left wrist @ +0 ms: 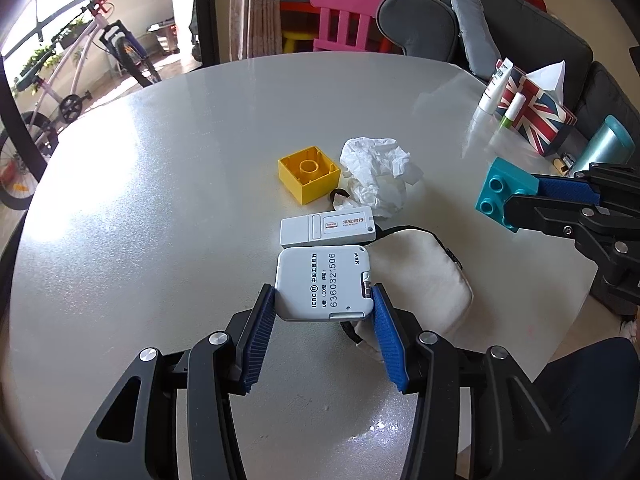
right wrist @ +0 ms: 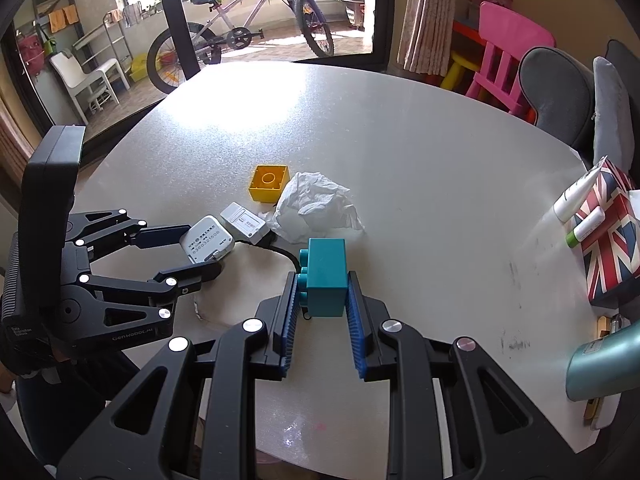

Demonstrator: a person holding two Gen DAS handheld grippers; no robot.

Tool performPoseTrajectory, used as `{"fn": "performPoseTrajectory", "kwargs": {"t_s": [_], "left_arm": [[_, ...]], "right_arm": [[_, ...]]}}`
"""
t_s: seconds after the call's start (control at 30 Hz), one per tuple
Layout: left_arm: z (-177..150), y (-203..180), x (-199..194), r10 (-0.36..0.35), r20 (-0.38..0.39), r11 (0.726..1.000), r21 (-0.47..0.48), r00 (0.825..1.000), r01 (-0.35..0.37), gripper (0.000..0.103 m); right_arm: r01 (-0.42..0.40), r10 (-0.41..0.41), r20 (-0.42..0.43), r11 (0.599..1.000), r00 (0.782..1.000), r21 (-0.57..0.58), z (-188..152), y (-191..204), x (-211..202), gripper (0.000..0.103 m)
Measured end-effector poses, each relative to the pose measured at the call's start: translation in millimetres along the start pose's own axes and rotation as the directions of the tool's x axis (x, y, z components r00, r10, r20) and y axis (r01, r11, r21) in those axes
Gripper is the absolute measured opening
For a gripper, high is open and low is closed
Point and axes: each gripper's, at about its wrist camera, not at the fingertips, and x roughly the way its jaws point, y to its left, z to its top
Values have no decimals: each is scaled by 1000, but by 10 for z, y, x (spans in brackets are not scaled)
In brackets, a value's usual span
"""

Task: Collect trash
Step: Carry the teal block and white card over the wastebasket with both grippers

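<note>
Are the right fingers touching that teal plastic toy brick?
Touching. The right wrist view shows both blue fingers pressed against the teal plastic toy brick, lifted off the table.

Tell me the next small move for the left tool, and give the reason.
Probably lift the square white device straight up, gently. The left tool has its blue pads on both sides of it, and the device leans on the cream pouch close beside the oblong white device. The right tool already holds the teal block clear of it.
</note>
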Motion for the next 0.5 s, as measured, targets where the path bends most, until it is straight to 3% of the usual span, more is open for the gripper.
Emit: {"fn": "performPoseTrajectory", "kwargs": {"t_s": [0.5], "left_arm": [[-130, 225, -358, 42, 22, 999, -29, 999, -41, 48]], "right_arm": [[-22, 23, 14, 999, 1000, -31, -6, 137, -87, 23]]}}
